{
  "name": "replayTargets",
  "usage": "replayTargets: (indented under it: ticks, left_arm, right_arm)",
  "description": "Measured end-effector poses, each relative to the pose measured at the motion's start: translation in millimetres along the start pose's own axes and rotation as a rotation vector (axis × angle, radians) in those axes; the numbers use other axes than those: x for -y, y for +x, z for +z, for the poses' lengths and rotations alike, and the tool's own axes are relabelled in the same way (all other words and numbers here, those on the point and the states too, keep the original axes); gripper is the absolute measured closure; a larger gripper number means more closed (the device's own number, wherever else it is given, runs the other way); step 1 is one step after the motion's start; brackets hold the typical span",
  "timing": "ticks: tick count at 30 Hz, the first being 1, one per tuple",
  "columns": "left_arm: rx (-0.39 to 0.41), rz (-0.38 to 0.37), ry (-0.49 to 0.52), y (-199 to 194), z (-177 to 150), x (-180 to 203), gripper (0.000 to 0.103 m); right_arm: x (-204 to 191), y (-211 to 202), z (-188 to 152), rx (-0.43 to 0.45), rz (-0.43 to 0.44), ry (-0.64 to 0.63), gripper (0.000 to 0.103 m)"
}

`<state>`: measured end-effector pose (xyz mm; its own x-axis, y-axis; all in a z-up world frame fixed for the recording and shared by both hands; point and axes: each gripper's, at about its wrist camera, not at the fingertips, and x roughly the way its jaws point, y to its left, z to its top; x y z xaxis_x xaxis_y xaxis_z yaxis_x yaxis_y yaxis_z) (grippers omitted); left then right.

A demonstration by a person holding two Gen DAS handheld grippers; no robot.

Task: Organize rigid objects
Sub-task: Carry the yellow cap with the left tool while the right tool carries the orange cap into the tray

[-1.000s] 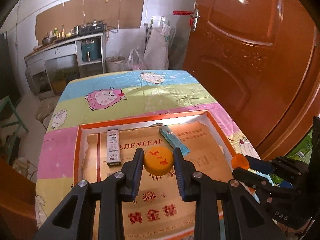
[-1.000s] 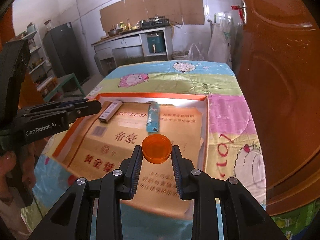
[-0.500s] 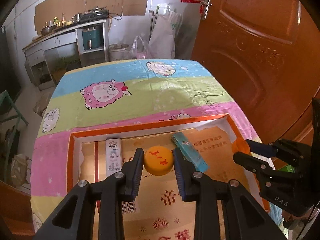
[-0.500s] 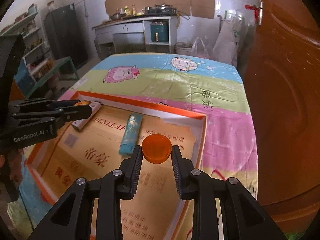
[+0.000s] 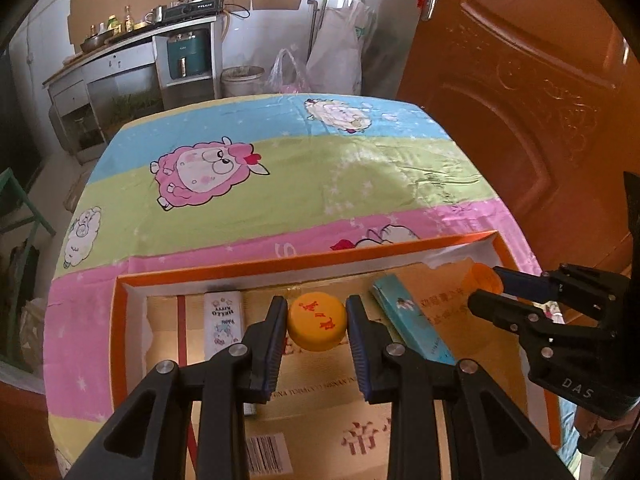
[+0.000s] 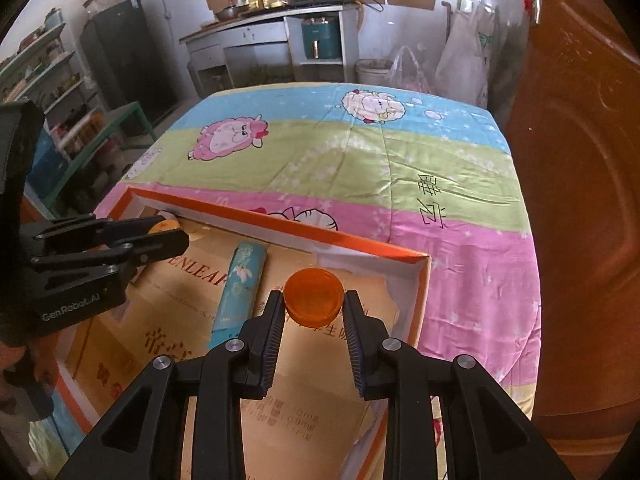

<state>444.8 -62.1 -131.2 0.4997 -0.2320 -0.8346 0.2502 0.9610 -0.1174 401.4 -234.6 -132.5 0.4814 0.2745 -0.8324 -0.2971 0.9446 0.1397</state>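
My left gripper (image 5: 317, 326) is shut on a yellow cap with red characters (image 5: 317, 322), held over the far part of an orange-rimmed box (image 5: 248, 271). My right gripper (image 6: 313, 308) is shut on a clear orange round lid (image 6: 314, 297), held over the box's far right corner (image 6: 420, 280). In the box lie a white Hello Kitty tube box (image 5: 222, 324) and a teal tube (image 5: 412, 326), which also shows in the right wrist view (image 6: 240, 284). The right gripper appears in the left wrist view (image 5: 496, 288); the left gripper appears in the right wrist view (image 6: 168, 232).
The box is lined with tan printed cardboard (image 5: 320, 420) and sits on a table with a sheep-print cloth (image 5: 280, 168). A brown wooden door (image 5: 520, 100) stands close on the right. A kitchen counter (image 6: 272, 28) and a dark cabinet (image 6: 124, 52) are behind.
Both grippers have moved forward toward the far side of the box, each still holding its item. The box's far wall is now closer to both.
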Motion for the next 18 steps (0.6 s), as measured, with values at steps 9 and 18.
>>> replayTargets:
  ticks: [9, 18]
  left_arm:
    - [-0.032, 0.012, 0.002, 18, 3, -2, 0.073]
    - [-0.025, 0.008, 0.006, 22, 4, -3, 0.073]
  right_arm:
    - [2, 18, 4, -0.043, -0.007, -0.022, 0.073]
    - [-4, 29, 10, -0.067, -0.010, -0.049, 0.073]
